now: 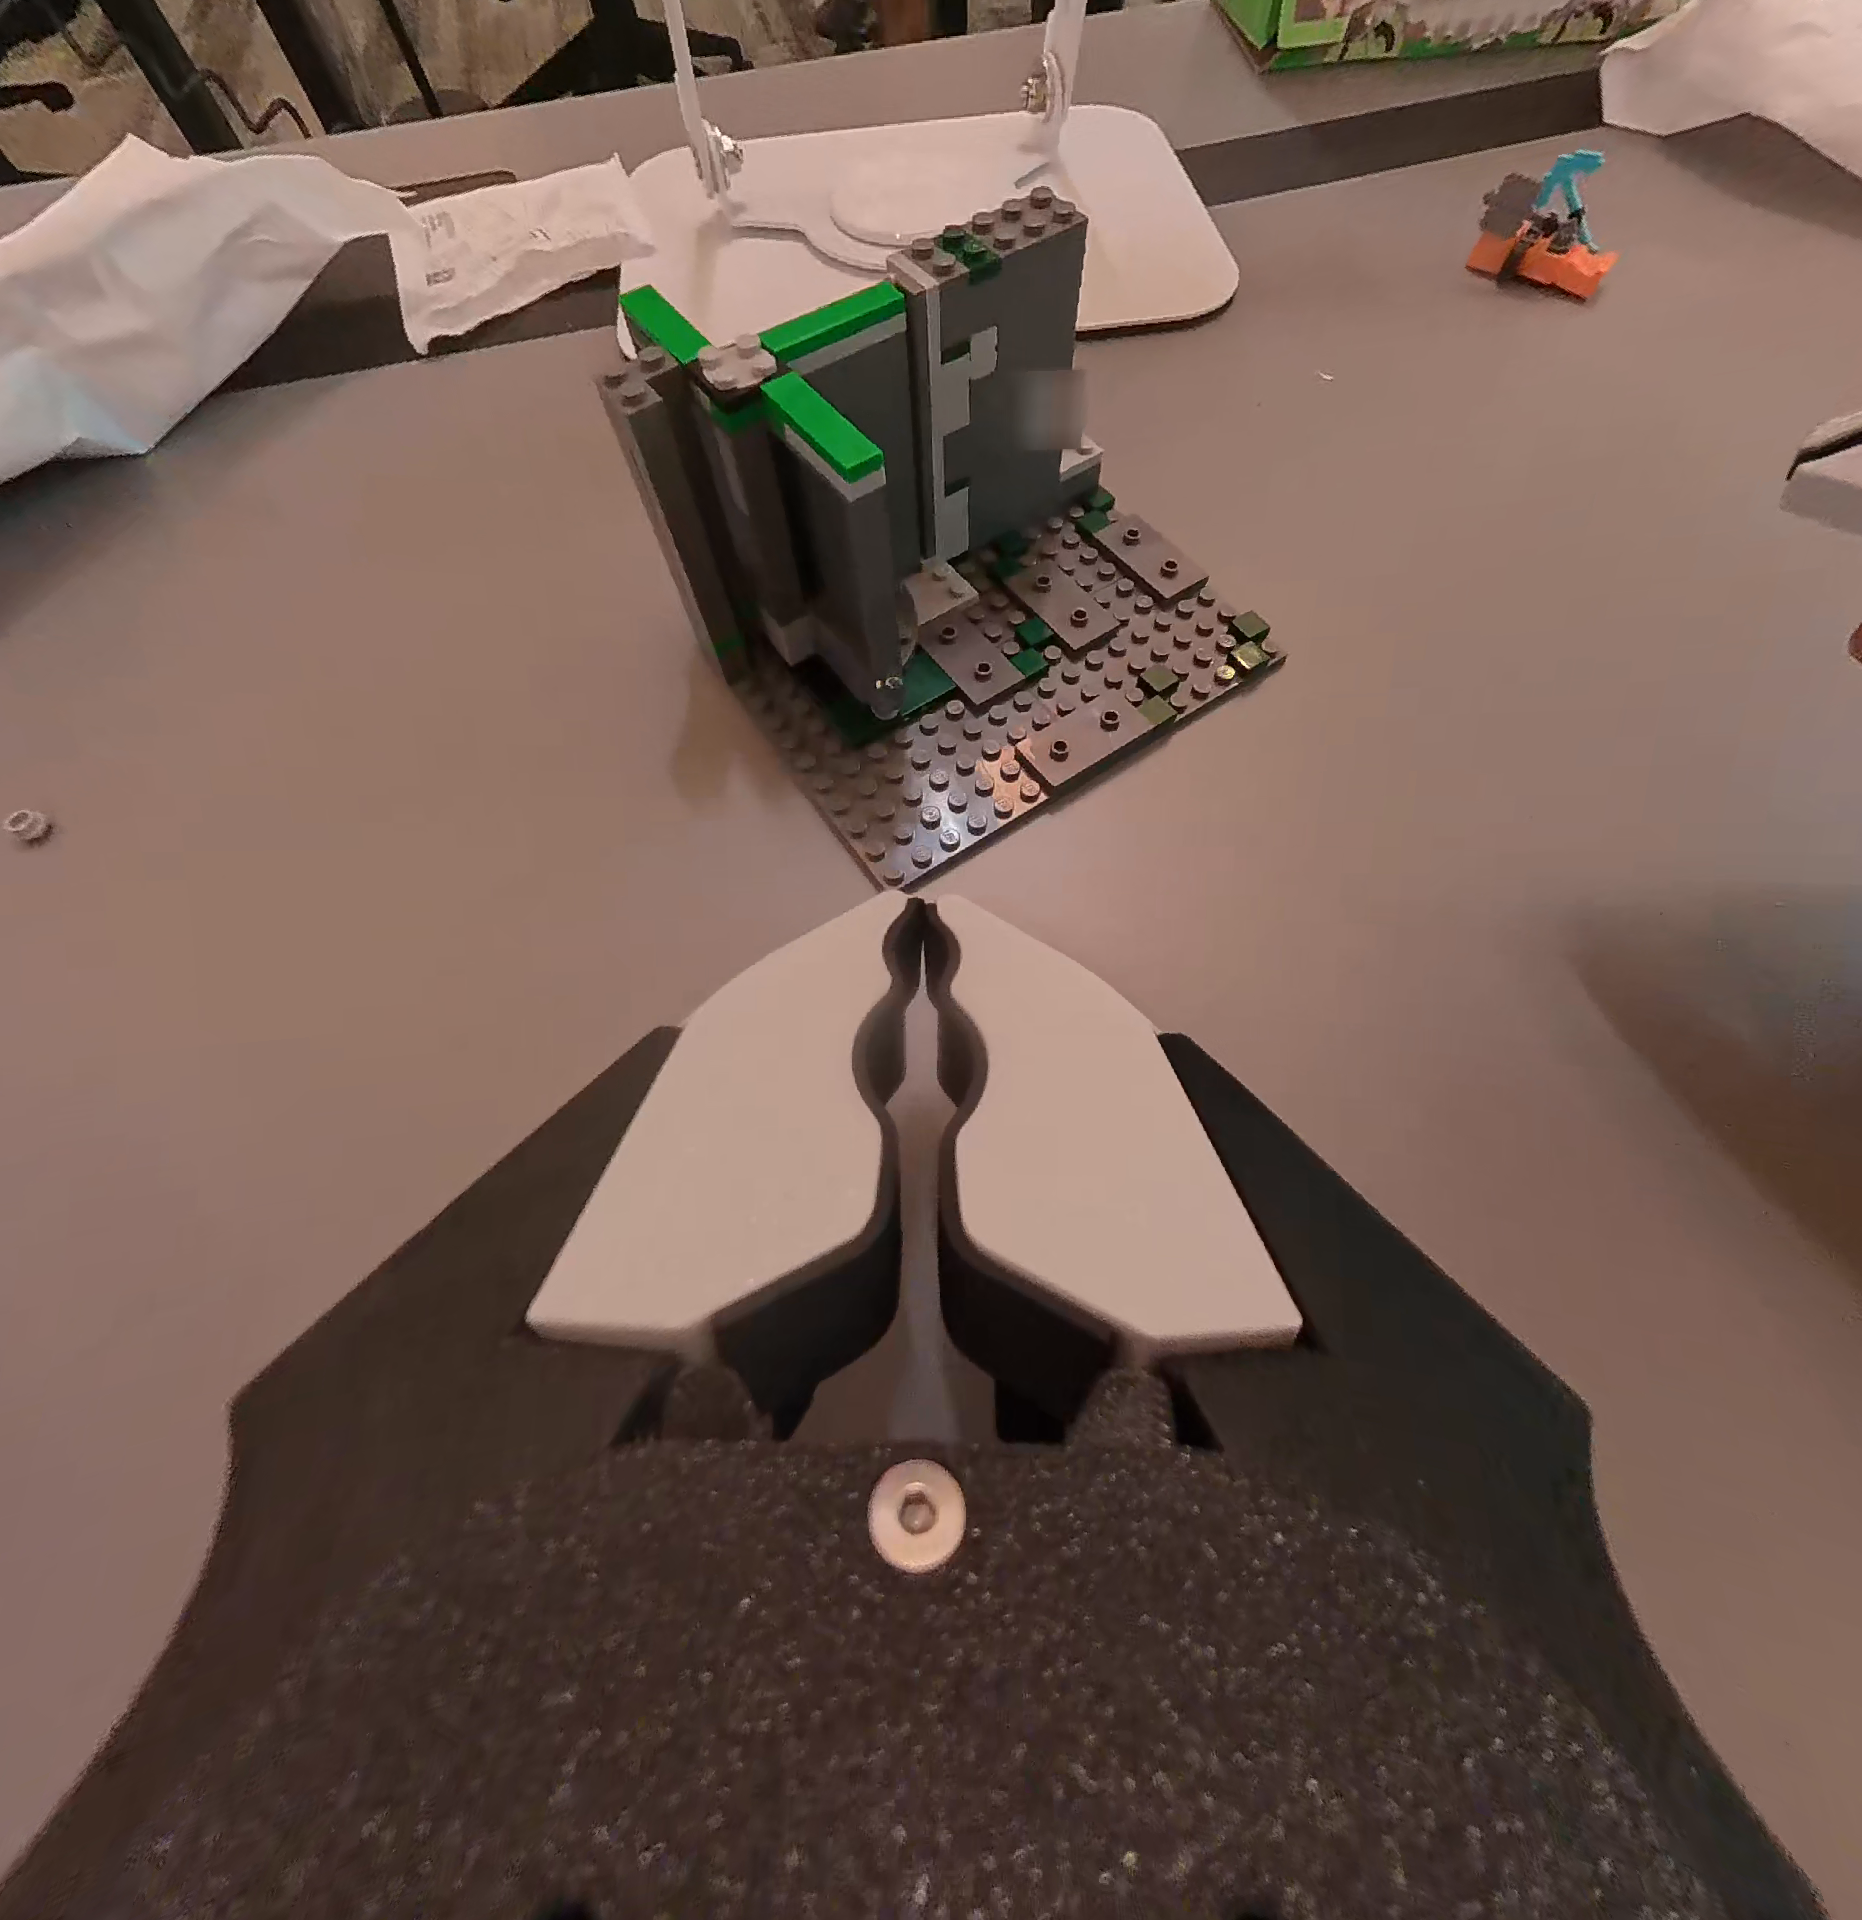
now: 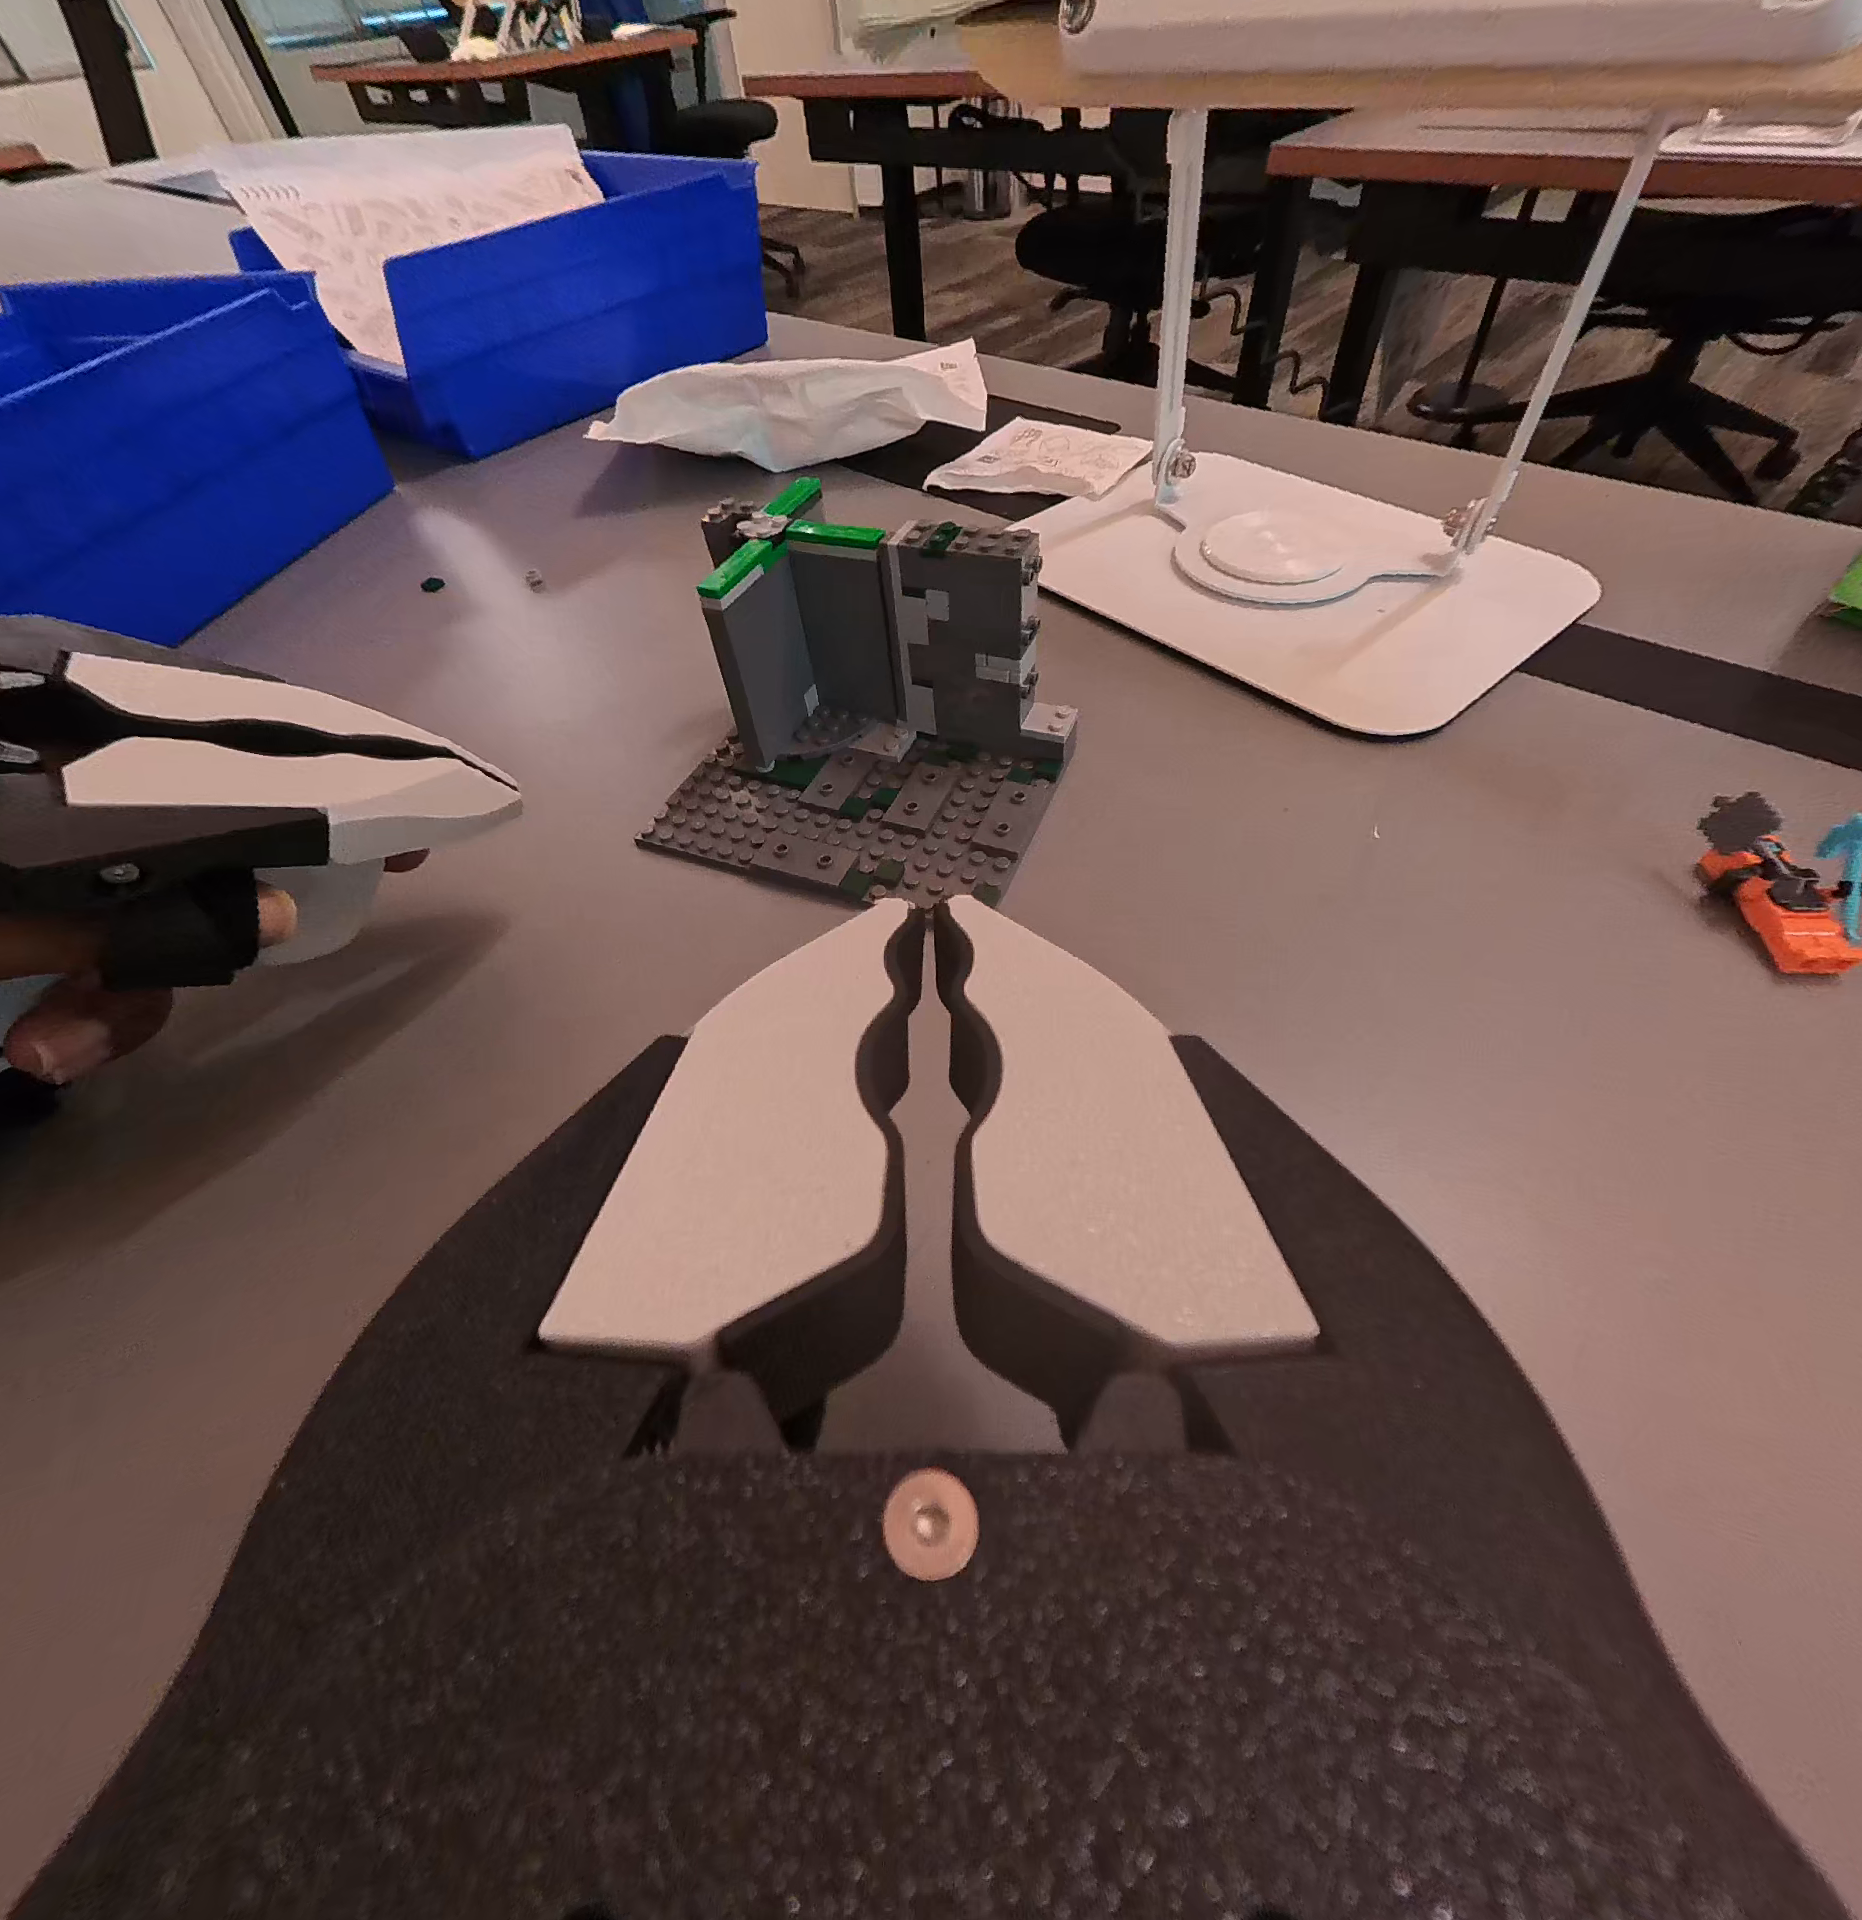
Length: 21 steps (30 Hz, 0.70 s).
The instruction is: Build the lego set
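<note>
A grey lego build (image 1: 885, 499) with tall walls topped by green tiles stands on a dark studded baseplate (image 1: 968, 800) in the middle of the grey table. It also shows in the right wrist view (image 2: 875, 644). My left gripper (image 1: 919, 906) is shut and empty, just in front of the baseplate's near corner. My right gripper (image 2: 929, 910) is shut and empty, at the baseplate's near edge (image 2: 802, 831). The left gripper also shows at the left of the right wrist view (image 2: 491, 795). A small orange and dark lego piece with a teal tool (image 1: 1540, 244) lies apart at the right.
A white stand base (image 2: 1322, 613) sits behind the build. Blue bins (image 2: 553, 301) with paper are at the back left. Crumpled white bags (image 1: 158, 301) lie on the table. Tiny loose pieces (image 2: 534, 578) and a small grey stud (image 1: 28, 826) lie left of the build. My right fingertips sit around 15 centimetres from my left ones.
</note>
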Tool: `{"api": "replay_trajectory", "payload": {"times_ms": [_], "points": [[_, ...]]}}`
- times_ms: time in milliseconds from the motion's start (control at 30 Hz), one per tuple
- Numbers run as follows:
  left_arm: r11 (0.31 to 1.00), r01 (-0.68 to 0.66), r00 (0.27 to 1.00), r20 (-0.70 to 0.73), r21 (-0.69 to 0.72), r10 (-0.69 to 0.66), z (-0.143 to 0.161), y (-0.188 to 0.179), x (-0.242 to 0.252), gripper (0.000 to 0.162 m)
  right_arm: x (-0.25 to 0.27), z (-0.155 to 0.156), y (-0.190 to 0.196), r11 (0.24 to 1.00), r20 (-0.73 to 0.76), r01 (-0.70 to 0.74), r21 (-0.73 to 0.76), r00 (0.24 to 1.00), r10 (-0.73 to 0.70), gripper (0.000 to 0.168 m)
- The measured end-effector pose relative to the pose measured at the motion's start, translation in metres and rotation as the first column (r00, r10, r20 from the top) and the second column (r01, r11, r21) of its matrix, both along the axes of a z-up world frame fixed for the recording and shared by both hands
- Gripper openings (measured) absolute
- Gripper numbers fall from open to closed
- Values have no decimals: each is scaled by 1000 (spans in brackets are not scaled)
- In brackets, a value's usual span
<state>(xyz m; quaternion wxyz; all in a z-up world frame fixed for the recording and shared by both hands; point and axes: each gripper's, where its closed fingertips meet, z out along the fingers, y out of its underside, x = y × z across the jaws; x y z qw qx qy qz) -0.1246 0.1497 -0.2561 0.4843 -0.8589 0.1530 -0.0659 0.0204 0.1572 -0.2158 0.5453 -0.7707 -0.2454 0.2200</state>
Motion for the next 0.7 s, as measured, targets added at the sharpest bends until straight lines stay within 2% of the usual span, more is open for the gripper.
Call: {"api": "replay_trajectory", "payload": {"times_ms": [700], "points": [[1000, 2, 1000, 4, 22, -2, 2, 1, 1, 0, -3, -7, -1, 1000, 5, -9, -18, 1000, 10, 2]]}}
